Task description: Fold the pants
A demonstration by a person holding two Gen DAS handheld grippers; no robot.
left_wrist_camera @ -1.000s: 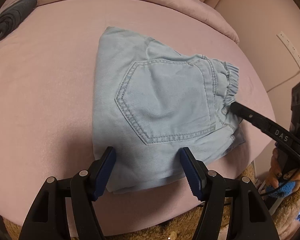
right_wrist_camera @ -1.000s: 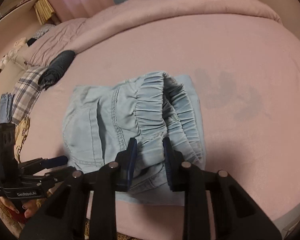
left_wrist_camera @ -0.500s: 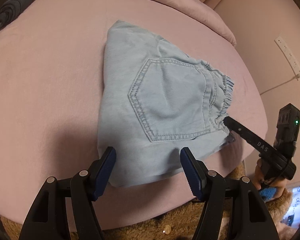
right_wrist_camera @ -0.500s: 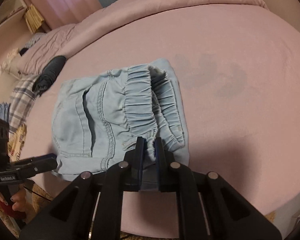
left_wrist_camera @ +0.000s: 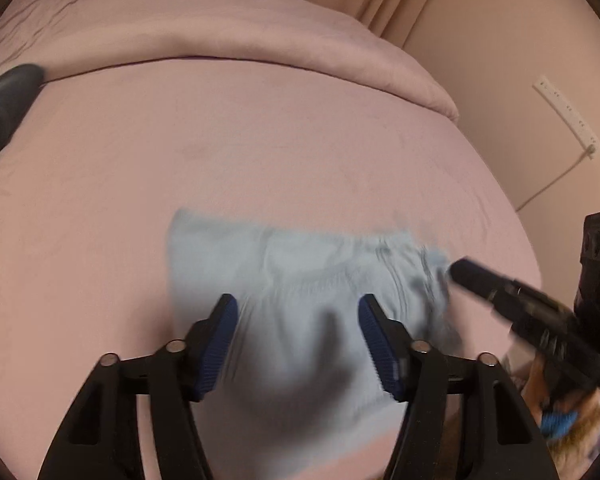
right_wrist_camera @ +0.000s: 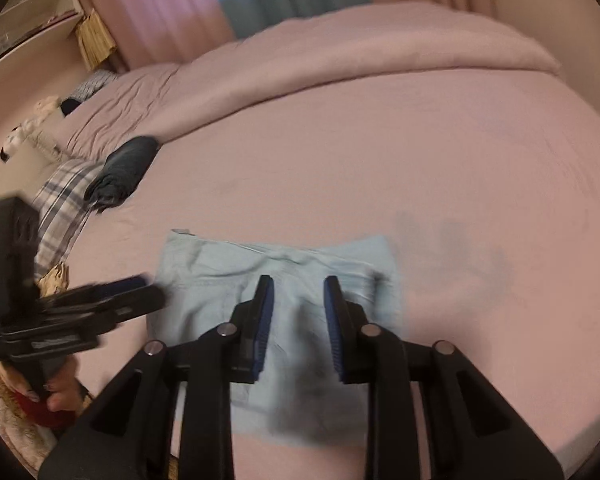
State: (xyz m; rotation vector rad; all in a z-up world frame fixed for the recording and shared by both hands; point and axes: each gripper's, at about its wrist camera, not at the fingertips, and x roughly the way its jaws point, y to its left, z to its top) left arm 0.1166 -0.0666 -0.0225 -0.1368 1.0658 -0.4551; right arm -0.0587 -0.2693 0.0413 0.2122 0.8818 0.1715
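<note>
The light blue folded pants (left_wrist_camera: 300,280) lie on the pink bed near its front edge, blurred by motion; they also show in the right wrist view (right_wrist_camera: 284,272). My left gripper (left_wrist_camera: 296,304) is open just above their near part, holding nothing. My right gripper (right_wrist_camera: 298,288) is open over the pants, its blue pads apart and empty. The right gripper shows in the left wrist view (left_wrist_camera: 500,292) at the pants' right end. The left gripper shows in the right wrist view (right_wrist_camera: 100,300) at the pants' left edge.
A pink duvet (left_wrist_camera: 220,28) is bunched along the back of the bed. A dark rolled garment (right_wrist_camera: 124,168) and a plaid cloth (right_wrist_camera: 60,200) lie at the left. A wall with a power strip (left_wrist_camera: 568,120) is at the right. A furry rug (left_wrist_camera: 580,428) is below the bed edge.
My right gripper has let go of the waistband and opened. Both grippers have tilted up and moved closer over the pants, which now look flatter.
</note>
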